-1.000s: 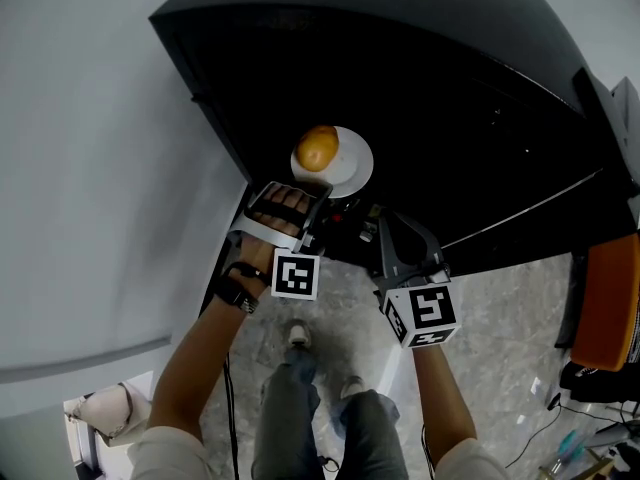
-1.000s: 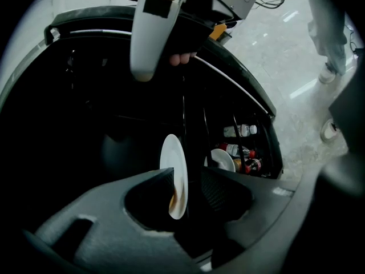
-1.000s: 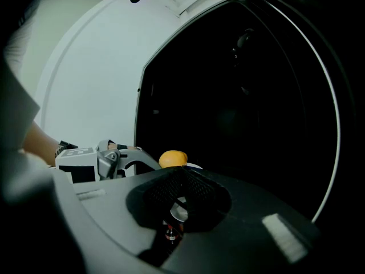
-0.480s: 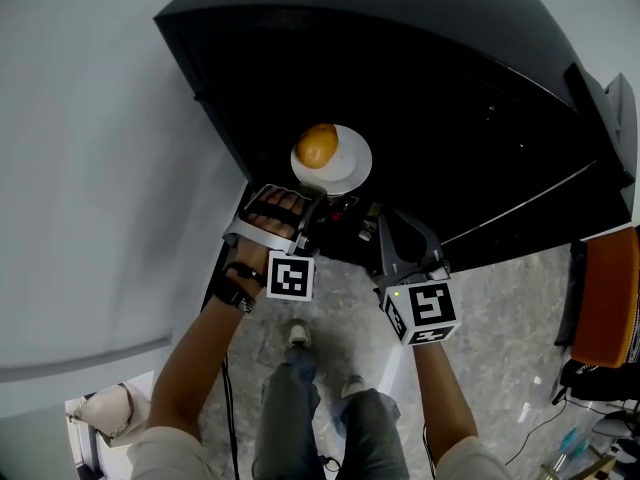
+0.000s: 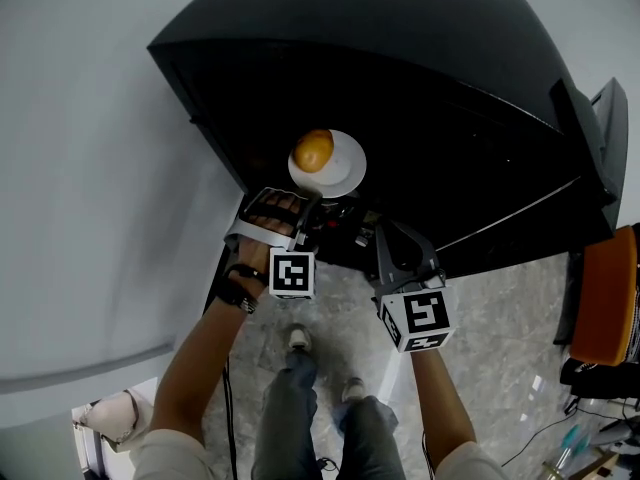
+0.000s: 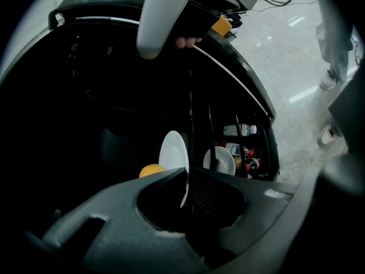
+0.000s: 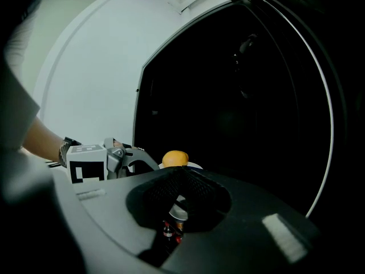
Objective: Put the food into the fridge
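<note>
Grey floor (image 5: 500, 328); orange chair (image 5: 607, 298), perhaps.

Left gripper (image 6: 187, 174) has just closed on plate (image 6: 173, 150) bearing orange (image 6: 151, 170).

I see a round orange bun-like piece of food (image 5: 313, 151) sitting on the left part of a small white round plate (image 5: 345, 168), roughly level. The plate's near rim is pinched in the left gripper (image 5: 312, 203), whose jaws have just closed on it. Plate and food hang at the dark open mouth of the big black fridge (image 5: 450, 98), not set down inside.
</note>
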### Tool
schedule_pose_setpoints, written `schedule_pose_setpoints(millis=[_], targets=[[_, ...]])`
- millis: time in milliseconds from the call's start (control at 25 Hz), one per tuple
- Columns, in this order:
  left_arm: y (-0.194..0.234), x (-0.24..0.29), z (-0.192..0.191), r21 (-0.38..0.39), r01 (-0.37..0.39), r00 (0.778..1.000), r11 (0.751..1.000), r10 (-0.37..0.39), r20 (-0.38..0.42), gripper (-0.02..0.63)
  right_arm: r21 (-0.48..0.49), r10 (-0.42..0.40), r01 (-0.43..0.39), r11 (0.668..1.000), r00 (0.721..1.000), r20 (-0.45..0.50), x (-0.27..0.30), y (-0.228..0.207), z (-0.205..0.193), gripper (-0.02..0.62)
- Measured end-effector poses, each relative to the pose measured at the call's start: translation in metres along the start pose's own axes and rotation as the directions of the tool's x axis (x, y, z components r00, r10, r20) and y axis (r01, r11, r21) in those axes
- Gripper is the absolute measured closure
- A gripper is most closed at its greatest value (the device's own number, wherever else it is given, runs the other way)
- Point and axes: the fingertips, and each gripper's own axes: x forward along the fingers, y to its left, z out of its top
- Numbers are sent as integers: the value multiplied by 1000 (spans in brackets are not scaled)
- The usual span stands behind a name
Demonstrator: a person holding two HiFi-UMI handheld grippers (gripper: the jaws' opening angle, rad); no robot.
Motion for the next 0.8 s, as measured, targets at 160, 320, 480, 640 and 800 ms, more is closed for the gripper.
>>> schedule_pose_setpoints(millis=[160, 320, 480, 640, 800], targets=[[2, 6, -4, -19, 42, 999, 999, -42, -19, 581, -1, -1, 1, 1000, 1000, -17, 2, -5, 10, 589], [7, 6, -7, -40, 68, 997, 997, -69, -30, 543, -14, -5, 4, 1000, 1000, -27, 4, -12, 20, 589], [16, -5, -2, -61, 73, 997, 996, -74, -16, 534, -12, 0, 0, 1000, 1000, -16, 6, -12, 36, 589], [28, -23, 2, -90, 58, 998, 994, -60, -24, 543, -15, 14, -15, 1000, 1000, -24, -4, -6, 46, 589], [39, -47, 14, -105, 62, 998, 993, -64, -19, 579, -12, 28, -28, 1000, 999, -24, -17, -1, 65, 589]])
